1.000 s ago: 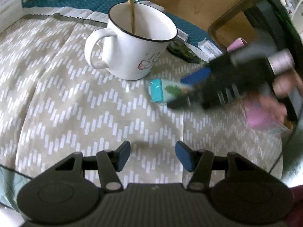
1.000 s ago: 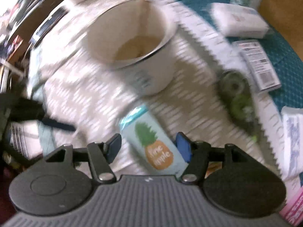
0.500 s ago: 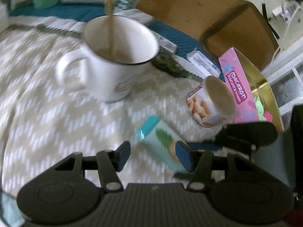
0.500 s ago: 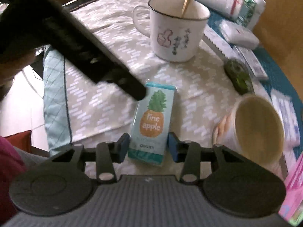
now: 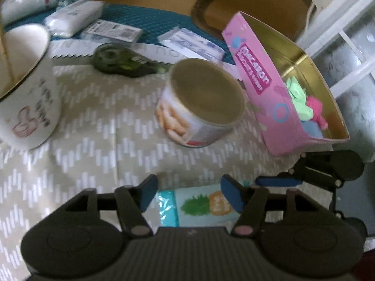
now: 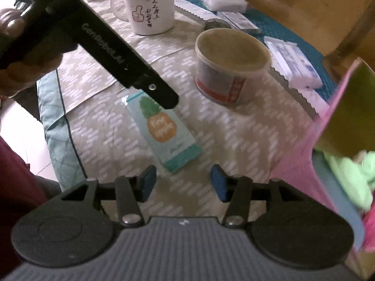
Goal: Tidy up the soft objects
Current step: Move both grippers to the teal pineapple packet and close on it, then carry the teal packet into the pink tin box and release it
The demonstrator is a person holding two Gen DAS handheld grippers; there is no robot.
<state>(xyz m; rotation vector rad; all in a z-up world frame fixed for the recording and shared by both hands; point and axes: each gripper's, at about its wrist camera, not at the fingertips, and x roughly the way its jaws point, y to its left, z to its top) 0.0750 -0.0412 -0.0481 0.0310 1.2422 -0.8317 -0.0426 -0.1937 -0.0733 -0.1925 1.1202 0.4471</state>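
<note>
The chevron-patterned cloth spreads ahead of both grippers. Right of the right gripper's fingers stands the pink box with soft green and pink pieces inside. Ahead of the fingers sits a lidded tub, and beyond it a white mug. The tissue pack, pale teal with a pineapple print, lies flat just ahead of the right gripper, whose fingers are spread wide and empty. The left gripper is also spread wide, with the pack lying between its fingers.
</note>
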